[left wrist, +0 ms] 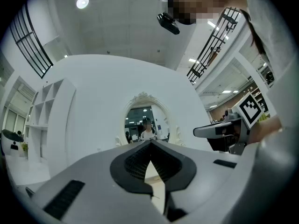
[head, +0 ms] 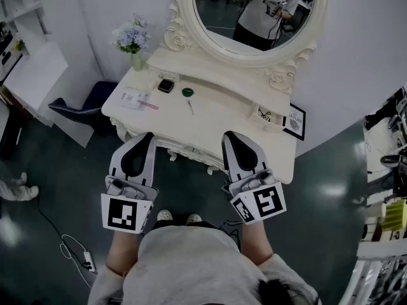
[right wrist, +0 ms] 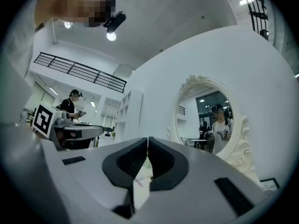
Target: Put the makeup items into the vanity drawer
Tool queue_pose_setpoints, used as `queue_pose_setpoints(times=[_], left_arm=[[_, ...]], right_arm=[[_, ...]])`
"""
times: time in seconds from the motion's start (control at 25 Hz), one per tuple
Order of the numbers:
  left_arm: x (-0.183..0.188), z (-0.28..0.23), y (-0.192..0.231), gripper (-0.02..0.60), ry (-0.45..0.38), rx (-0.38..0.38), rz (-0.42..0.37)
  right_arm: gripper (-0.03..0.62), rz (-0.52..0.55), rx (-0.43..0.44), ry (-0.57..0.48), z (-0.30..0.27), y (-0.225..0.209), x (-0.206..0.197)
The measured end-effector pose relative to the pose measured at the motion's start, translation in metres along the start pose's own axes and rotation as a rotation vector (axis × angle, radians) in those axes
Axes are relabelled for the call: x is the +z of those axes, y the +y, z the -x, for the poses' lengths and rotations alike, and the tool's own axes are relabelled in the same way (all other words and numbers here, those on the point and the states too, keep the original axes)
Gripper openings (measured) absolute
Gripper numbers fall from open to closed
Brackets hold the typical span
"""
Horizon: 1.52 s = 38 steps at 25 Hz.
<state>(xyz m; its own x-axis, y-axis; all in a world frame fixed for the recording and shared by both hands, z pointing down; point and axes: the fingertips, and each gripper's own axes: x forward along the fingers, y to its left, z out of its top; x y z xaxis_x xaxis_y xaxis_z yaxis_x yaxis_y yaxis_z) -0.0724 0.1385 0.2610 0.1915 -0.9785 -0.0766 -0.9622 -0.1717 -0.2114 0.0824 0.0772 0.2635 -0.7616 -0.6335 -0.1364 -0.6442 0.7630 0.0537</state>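
Jaws pressed together on nothing: left gripper (head: 147, 136) and right gripper (head: 229, 136), level and side by side at the white bench's (head: 216, 116) 6 o'clock edge. Toward 11 o'clock on the benchtop, black compact (head: 166, 85), green pot (head: 187, 92), thin stick (head: 189, 106). Flowers in vase (head: 136, 61) behind.

On the tabletop (head: 219, 116) I count one dark compact (head: 166, 85), one green pot (head: 187, 92), one thin stick (head: 189, 106) and one flat packet (head: 133, 98) by the left edge. There's also one flower vase (head: 132, 42) at the back left corner and one oval mirror (head: 254, 11). At the right edge there's one pale card (head: 269, 115) and one dark-framed card (head: 294, 121).
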Motion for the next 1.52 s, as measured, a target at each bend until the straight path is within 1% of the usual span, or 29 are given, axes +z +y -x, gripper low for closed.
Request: queue_pose_setpoints(times=[0.56, 0.72, 0.92, 1.04, 1.24, 1.52], left_arm=[[-0.009, 0.019, 0.039, 0.014, -0.008, -0.013, 0.004], [-0.013, 0.022, 0.05, 0.014, -0.017, -0.026, 0.01], [-0.019, 0.029, 0.06, 0.014, -0.027, -0.052, 0.004], [-0.025, 0.03, 0.063, 0.014, -0.028, -0.067, 0.008], [-0.029, 0.023, 0.068, 0.014, -0.044, -0.079, 0.022], [-0.039, -0.007, 0.084, 0.014, -0.028, -0.069, 0.021]], right_arm=[[0.023, 0.01, -0.024, 0.019, -0.022, 0.035, -0.005], [0.023, 0.025, -0.049, 0.028, -0.029, 0.042, -0.008], [0.023, -0.011, -0.086, 0.036, -0.03, 0.048, -0.013], [0.023, -0.002, -0.106, 0.051, -0.031, 0.051, -0.018], [0.023, -0.01, -0.119, 0.062, -0.036, 0.048, -0.023], [0.023, -0.02, -0.097, 0.075, -0.068, 0.028, -0.035]])
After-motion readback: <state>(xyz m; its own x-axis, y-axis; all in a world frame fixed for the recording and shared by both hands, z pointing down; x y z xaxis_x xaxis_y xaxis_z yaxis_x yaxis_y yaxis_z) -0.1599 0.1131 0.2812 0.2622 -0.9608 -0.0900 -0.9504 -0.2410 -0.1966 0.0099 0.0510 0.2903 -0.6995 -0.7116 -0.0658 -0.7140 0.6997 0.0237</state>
